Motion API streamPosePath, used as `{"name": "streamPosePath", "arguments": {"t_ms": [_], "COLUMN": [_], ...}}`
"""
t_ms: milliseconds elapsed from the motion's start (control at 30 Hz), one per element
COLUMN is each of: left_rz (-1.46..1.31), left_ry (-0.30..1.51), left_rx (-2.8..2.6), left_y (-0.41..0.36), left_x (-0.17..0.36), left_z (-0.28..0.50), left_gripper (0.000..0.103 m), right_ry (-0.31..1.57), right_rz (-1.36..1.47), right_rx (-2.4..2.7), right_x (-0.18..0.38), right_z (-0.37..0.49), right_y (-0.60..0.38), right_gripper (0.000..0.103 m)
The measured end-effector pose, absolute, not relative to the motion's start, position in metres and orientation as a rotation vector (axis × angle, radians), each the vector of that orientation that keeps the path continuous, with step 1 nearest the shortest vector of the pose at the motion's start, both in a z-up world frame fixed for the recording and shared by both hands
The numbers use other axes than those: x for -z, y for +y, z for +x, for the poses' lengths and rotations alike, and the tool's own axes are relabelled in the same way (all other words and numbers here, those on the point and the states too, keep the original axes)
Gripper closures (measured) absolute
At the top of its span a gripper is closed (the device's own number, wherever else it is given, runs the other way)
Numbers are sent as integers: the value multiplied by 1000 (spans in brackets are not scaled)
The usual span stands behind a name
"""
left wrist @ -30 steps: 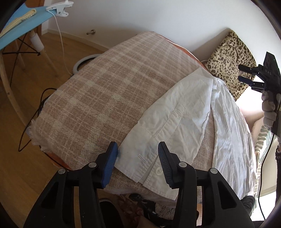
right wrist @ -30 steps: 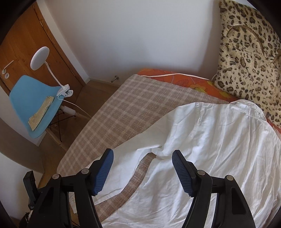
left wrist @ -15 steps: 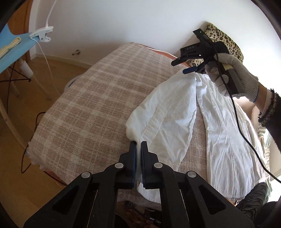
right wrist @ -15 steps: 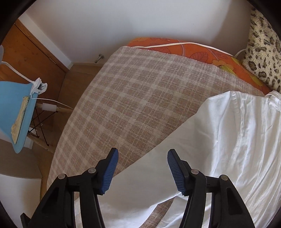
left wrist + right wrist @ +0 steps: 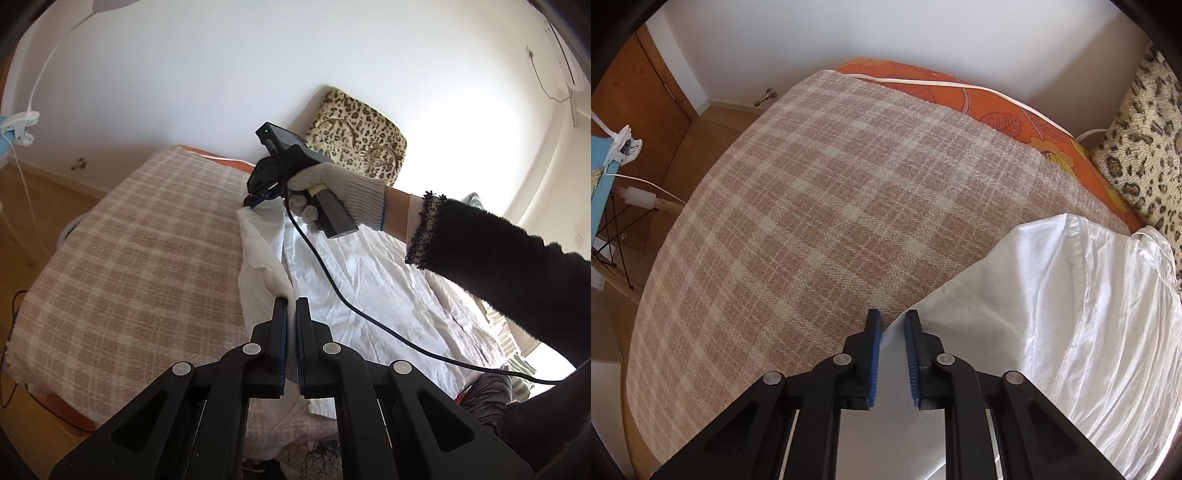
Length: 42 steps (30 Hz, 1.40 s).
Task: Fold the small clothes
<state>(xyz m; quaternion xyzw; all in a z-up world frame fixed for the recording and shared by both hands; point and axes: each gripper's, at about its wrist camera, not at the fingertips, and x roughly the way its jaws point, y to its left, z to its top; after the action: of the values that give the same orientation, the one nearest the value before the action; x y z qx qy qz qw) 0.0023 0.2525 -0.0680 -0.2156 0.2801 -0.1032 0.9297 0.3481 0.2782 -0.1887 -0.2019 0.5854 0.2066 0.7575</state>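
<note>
A white shirt point(image 5: 369, 273) lies on a beige plaid blanket point(image 5: 140, 258) on the bed. My left gripper point(image 5: 291, 306) is shut on the shirt's left edge near the hem and holds it lifted. My right gripper point(image 5: 892, 325) is nearly closed with the shirt's left edge point(image 5: 1015, 295) between its blue pads; a narrow gap still shows. In the left wrist view the right gripper point(image 5: 255, 197) sits at the shirt's shoulder end, held by a gloved hand point(image 5: 332, 192). The lifted edge hangs taut between the two grippers.
A leopard-print pillow point(image 5: 358, 129) leans on the wall at the bed's head. An orange sheet point(image 5: 997, 107) and white cable show past the blanket. A blue ironing board with a clip lamp point(image 5: 620, 147) stands left. Wood floor lies left.
My left gripper has lifted the shirt's edge up off the blanket. My right gripper has closed down onto the shirt's edge near the shoulder.
</note>
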Motion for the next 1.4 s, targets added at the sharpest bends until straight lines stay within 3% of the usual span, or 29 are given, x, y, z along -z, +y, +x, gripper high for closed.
{"name": "streamPosePath", "arguments": {"t_ms": [300, 567, 767, 833, 1100, 1400], "left_rz": [-396, -188, -40, -18, -276, -368], "left_ry": [614, 670, 790, 821, 859, 974], "left_rx": [367, 484, 503, 469, 365, 349], "left_y": [217, 150, 119, 118, 167, 160], "left_x": [64, 65, 85, 89, 108, 136], "left_z": [19, 25, 29, 27, 16, 35], "left_gripper": [100, 100, 97, 87, 83, 83], "right_ry": [1248, 1164, 1196, 1234, 1116, 1219], "right_rz": [-237, -110, -129, -164, -251, -430], "right_rx": [-529, -545, -457, -414, -515, -732], "right_x": [150, 100, 113, 127, 105, 127], "right_z": [359, 359, 361, 361, 324, 258], "right_y": [227, 165, 107, 95, 92, 197], "right_gripper": [103, 103, 103, 88, 71, 69]}}
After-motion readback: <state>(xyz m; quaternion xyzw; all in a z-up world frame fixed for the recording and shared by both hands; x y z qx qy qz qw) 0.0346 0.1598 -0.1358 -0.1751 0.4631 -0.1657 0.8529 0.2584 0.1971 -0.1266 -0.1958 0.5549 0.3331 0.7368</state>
